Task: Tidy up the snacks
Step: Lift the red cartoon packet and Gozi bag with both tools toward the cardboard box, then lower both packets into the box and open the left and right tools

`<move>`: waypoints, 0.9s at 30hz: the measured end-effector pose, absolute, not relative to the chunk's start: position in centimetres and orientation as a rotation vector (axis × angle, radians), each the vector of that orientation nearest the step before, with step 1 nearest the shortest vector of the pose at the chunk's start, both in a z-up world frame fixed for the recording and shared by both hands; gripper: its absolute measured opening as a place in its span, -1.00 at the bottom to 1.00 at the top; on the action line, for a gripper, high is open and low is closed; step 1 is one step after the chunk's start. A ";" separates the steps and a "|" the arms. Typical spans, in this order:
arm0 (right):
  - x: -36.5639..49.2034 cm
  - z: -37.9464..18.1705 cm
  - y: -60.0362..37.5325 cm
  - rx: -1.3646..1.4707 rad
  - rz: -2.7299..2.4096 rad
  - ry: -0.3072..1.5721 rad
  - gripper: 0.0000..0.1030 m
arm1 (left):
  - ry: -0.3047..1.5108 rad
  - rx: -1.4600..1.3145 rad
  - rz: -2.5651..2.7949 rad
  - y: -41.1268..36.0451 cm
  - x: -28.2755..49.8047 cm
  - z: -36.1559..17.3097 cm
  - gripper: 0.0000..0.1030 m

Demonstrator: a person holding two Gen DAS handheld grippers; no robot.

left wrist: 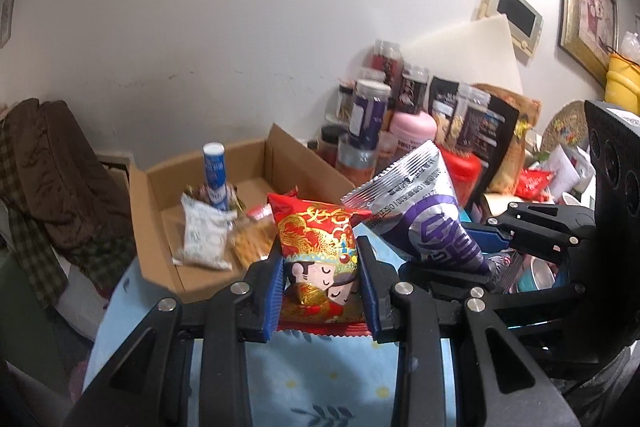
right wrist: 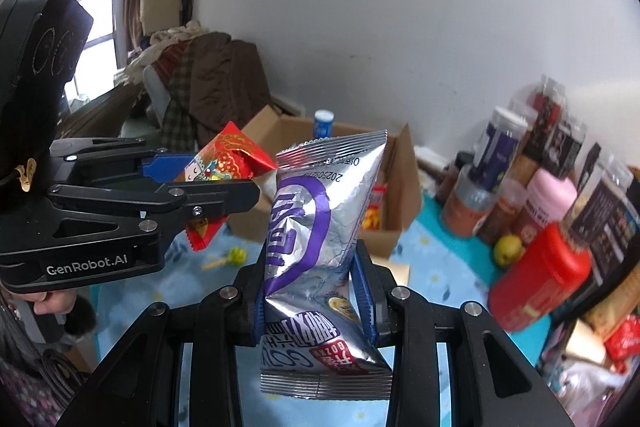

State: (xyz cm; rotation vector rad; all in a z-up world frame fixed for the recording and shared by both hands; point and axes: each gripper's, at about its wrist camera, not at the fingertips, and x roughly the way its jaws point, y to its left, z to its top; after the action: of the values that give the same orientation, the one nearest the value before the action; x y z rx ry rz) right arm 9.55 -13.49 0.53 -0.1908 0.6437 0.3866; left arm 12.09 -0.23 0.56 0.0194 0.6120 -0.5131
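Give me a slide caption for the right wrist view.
Right hand-held gripper clamps a silver snack bag; left hand-held gripper holds a red packet.

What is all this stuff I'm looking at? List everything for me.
red snack packet: one, red and gold with cartoon faces, clamped in the left gripper
silver snack packet: one, silver and purple, clamped in the right gripper
cardboard box: one, brown, open, on the cloth beyond the grippers
blue tube: one, blue and white, upright in the box
white packet: one, lying in the box
jars and bottles: many, mixed colours, against the wall at right
red jar: one, tipped, front right
tablecloth: one, light blue, patterned
left gripper: black, blue fingers
right gripper: black, blue fingers
hand: one, holding the left gripper
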 end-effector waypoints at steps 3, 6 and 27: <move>10.6 1.2 -13.5 -0.193 0.384 0.625 -0.32 | 0.598 0.002 -0.516 0.0 13.3 1.2 -0.37; 11.9 1.9 -13.4 -0.187 0.382 0.606 -0.32 | 0.578 -0.002 -0.508 0.2 14.5 1.8 -0.37; 23.7 2.8 -11.9 -0.144 0.380 0.535 -0.32 | 0.530 -0.030 -0.391 1.4 26.1 3.3 -0.37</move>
State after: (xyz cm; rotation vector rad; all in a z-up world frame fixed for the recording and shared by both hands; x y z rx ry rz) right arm 23.74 -11.93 2.84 -0.1437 0.5350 0.3803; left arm 26.07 1.37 3.32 -0.0300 0.5304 -0.3908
